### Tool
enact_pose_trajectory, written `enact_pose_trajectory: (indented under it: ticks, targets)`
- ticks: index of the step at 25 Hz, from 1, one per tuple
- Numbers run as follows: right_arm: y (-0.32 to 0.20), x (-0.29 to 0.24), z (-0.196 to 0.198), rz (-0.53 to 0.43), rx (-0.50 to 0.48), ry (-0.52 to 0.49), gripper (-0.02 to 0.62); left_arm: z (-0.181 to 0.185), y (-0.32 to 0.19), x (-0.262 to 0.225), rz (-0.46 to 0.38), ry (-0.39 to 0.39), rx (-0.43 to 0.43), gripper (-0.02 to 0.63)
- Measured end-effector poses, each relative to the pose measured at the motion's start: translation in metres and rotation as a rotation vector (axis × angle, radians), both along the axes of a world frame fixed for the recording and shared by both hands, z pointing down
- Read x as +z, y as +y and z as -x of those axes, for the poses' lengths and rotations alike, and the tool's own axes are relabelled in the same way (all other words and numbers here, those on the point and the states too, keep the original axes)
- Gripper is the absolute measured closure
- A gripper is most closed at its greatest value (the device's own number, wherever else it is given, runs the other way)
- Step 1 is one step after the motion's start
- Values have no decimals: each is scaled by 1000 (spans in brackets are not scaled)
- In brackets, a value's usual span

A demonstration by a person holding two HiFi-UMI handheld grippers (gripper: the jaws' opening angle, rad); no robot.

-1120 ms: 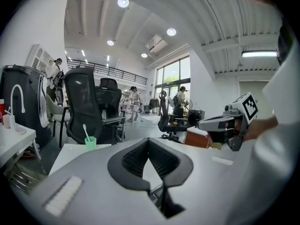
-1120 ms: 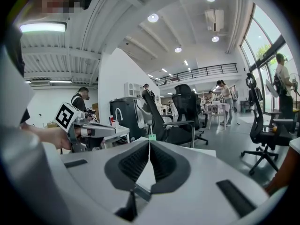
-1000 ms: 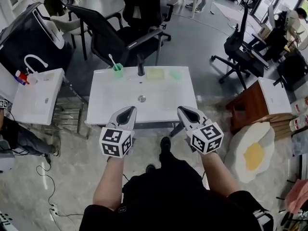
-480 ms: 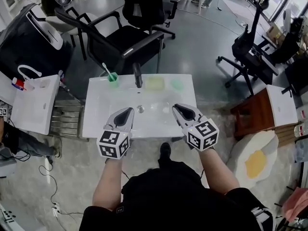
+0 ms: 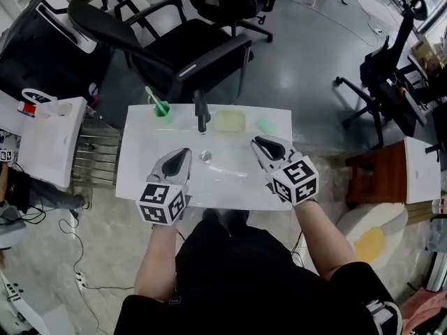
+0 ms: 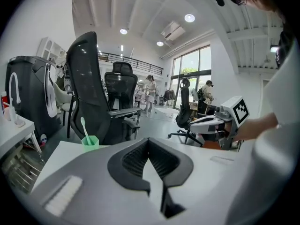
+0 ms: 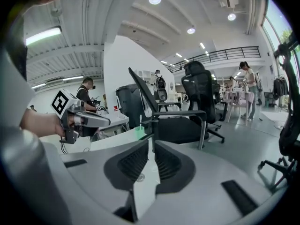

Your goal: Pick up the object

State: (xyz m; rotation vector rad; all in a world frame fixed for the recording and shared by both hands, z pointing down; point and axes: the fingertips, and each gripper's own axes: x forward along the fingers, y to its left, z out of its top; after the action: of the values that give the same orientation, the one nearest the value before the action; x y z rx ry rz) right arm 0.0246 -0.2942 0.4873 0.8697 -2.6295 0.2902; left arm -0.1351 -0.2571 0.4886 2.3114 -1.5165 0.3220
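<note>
A white washbasin top (image 5: 150, 169) stands in front of me. At its back edge are a green cup with a toothbrush (image 5: 162, 107), a black tap (image 5: 202, 110), a pale yellow block (image 5: 228, 121) and a small green piece (image 5: 265, 125). A drain (image 5: 205, 156) sits in the middle. My left gripper (image 5: 180, 151) is over the near left part, shut and empty. My right gripper (image 5: 260, 142) is over the right part, also shut with nothing in it. The left gripper view shows the cup (image 6: 89, 139) ahead to the left. In the right gripper view the cup (image 7: 139, 132) is straight ahead.
Black office chairs (image 5: 188, 44) stand right behind the basin top. A second white basin (image 5: 49, 135) with a metal rack is to the left. A brown side table (image 5: 370, 176) and an egg-shaped rug (image 5: 370, 239) are to the right. People stand far off.
Both grippers have moved forward, from in front of the near edge to over the basin top. The basin top now lies closer to my body. The jaws have stayed shut.
</note>
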Motion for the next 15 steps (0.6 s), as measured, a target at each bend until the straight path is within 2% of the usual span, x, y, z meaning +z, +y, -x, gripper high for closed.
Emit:
enact_pose_trajectory:
  ticks: [7, 12, 13, 14, 15]
  targets:
    - [-21, 41, 33, 50, -40, 104, 597, 2, -26, 24, 20, 23, 37, 595]
    - [-30, 68, 48, 92, -54, 166, 591, 10, -33, 39, 37, 55, 34, 595]
    - [-32, 73, 51, 102, -62, 175, 565, 12, -34, 43, 42, 59, 33, 595]
    - [-34, 78, 55, 114, -73, 185, 479, 14, -35, 46, 45, 64, 31, 595]
    - [-36, 84, 58, 126, -84, 197, 442, 16, -36, 49, 49, 69, 28, 595]
